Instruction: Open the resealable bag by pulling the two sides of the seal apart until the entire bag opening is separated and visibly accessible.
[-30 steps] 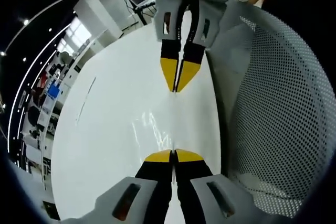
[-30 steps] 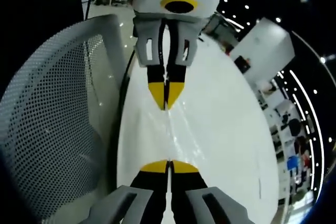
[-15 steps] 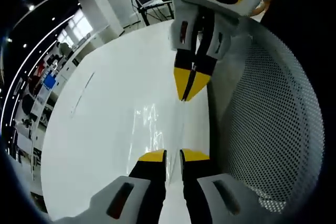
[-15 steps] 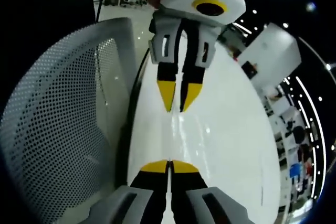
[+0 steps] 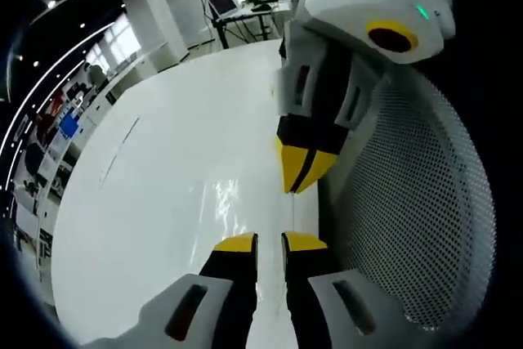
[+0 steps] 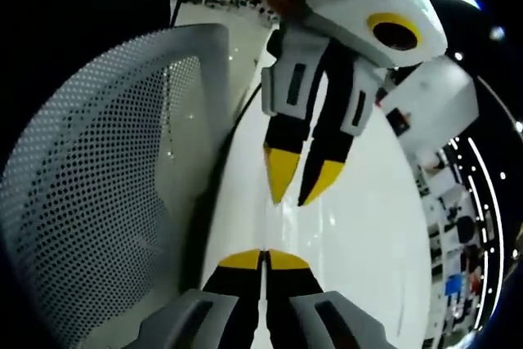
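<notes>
- Resealable bag (image 5: 233,206): clear film, hard to read against the white tabletop (image 5: 155,202). In the left gripper view it shows as glints and creases between the two grippers, about 11 o'clock of the left gripper's tips. In the right gripper view a thin edge of film (image 6: 265,230) runs from the right gripper's tips up toward 12 o'clock.
- Seal: cannot tell whether any of it is parted. No open mouth is visible.
- Left gripper (image 5: 269,241): jaws a narrow gap apart. Film appears to pass near the gap; cannot tell whether it is held. Seen in the right gripper view (image 6: 301,187), the tips are clearly spread with nothing pinched.
- Right gripper (image 6: 263,259): jaws pressed together, seemingly on the bag's edge; the film there is too thin to confirm. In the left gripper view (image 5: 302,179) the tips also meet.
- Progress, as a judgement: early. One side is perhaps gripped, the other side is not, and the pulling apart is not yet done.
- Perforated white chair back (image 6: 90,202) stands beside the tabletop edge, at 9 o'clock in the right gripper view.
</notes>
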A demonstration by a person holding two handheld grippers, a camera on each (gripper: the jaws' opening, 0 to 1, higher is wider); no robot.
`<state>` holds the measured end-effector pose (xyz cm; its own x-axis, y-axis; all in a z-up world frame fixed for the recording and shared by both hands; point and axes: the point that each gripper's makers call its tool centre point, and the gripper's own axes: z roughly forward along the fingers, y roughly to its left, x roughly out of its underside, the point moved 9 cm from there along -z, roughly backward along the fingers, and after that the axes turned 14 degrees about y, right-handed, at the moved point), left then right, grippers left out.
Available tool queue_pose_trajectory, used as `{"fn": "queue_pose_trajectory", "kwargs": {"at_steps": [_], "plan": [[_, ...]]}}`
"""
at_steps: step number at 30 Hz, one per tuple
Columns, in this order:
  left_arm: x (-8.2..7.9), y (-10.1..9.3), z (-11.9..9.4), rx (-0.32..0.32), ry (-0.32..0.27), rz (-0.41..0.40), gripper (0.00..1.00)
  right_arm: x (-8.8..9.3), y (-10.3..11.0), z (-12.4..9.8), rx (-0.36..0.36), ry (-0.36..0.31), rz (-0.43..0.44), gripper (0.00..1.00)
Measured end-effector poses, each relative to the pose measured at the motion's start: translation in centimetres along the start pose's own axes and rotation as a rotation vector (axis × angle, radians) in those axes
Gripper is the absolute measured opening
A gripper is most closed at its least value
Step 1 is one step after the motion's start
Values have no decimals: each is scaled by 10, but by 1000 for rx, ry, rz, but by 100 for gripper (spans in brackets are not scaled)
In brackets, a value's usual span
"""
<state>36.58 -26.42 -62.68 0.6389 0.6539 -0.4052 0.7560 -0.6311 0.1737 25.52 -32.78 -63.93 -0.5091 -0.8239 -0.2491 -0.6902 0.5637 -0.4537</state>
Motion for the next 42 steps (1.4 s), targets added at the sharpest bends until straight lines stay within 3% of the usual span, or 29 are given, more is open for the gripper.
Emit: {"fn": "queue_pose_trajectory", "kwargs": {"at_steps": [7, 10, 16, 21, 25, 28, 34, 37, 42], "plan": [[4, -1, 9, 10, 63, 21, 7, -4, -1, -3, 12, -11, -35, 0], [6, -1, 12, 20, 71, 10, 0, -6, 0, -3, 11, -19, -41, 0], [10, 0, 14, 30, 78, -31, 0, -8, 2, -3, 10, -23, -41, 0], [9, 5, 10, -21, 67, -41, 0, -8, 2, -1, 14, -24, -16, 0], [2, 9, 3, -58, 34, -61, 0, -10, 2, 5, 25, 9, -3, 0], [-5, 12, 0, -87, 17, -70, 0, -15, -2, 5, 32, -4, 33, 2], [-13, 16, -2, -134, 7, -47, 0, -21, -10, 8, 69, 4, 76, 1], [-17, 19, -5, -163, -5, 4, 0, -21, -11, 9, 70, 12, 78, 1], [-21, 27, -12, -207, -28, 5, 0, -20, -13, 8, 72, 10, 106, 0]]}}
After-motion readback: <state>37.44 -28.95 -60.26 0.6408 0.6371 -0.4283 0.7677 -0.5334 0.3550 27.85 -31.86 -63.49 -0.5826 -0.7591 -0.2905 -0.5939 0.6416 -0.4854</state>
